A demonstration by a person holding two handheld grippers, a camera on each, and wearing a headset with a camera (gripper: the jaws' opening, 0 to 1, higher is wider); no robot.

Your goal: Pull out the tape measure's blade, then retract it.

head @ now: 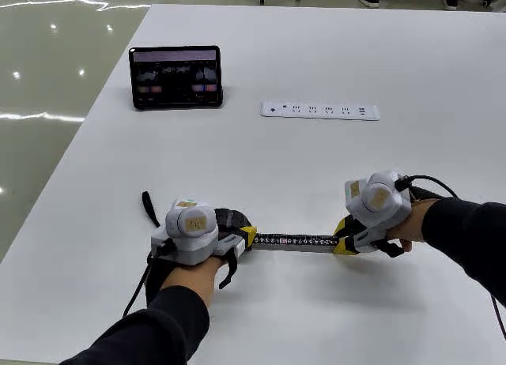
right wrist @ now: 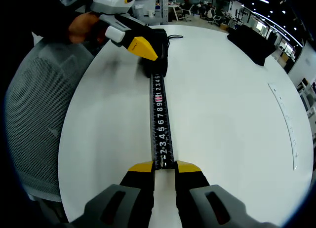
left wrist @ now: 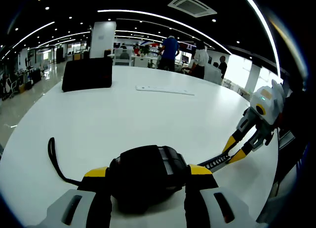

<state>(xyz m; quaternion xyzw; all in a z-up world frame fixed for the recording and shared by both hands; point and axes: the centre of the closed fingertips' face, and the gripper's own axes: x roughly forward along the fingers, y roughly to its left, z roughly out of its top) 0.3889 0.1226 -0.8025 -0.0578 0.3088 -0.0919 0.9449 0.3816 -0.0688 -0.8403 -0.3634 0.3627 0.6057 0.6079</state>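
Two grippers sit near the tabletop's [head: 332, 159] near edge in the head view. The left gripper [head: 247, 237] is clamped on the tape measure case [head: 229, 220], and the right gripper [head: 342, 238] pinches the extended blade [head: 292, 240]. Left gripper view: its jaws squeeze the black case. Right gripper view: its jaws grip the blade's end.

The tape measure's blade [right wrist: 160, 124] is showing white numerals on black in the right gripper view. The figures 2 through 9 are running up from the right tool [right wrist: 164, 167], a red-marked figure is sitting at the ten place, and 1 to 5 are following toward the case [right wrist: 157, 45]. In the left gripper view the blade's figures are blurring beyond reading. The tablet [head: 175, 76] screen and the power strip [head: 320, 111] are carrying marks too small to read.
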